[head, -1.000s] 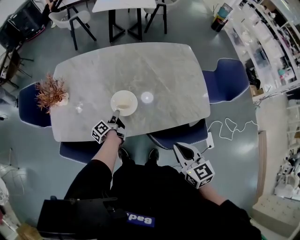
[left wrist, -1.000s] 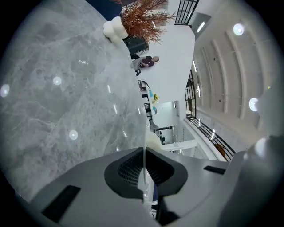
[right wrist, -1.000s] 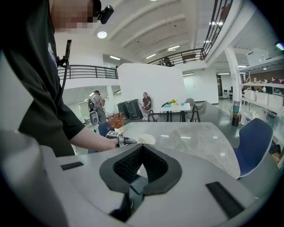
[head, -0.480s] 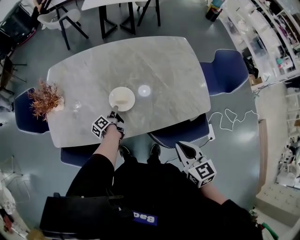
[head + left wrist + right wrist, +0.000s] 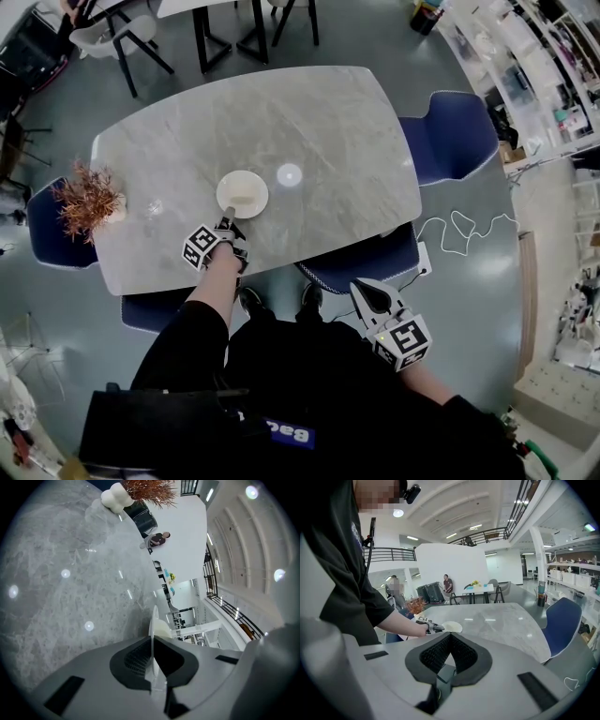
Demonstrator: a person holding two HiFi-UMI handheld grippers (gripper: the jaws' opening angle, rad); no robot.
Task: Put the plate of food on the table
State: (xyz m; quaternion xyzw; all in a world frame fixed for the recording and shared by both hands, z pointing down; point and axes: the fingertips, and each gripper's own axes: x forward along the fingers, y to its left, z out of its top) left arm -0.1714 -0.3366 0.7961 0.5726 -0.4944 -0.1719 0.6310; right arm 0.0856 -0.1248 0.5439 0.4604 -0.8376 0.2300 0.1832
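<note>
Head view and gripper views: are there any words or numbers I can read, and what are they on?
"Ba": white letters on a blue patch on the person's dark clothing, upside down; the rest is unreadable.
The shirt print is too blurred to read.
The marker cubes carry square patterns only, no words.

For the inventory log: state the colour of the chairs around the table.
Dark blue. The chairs show best in the head view.
</note>
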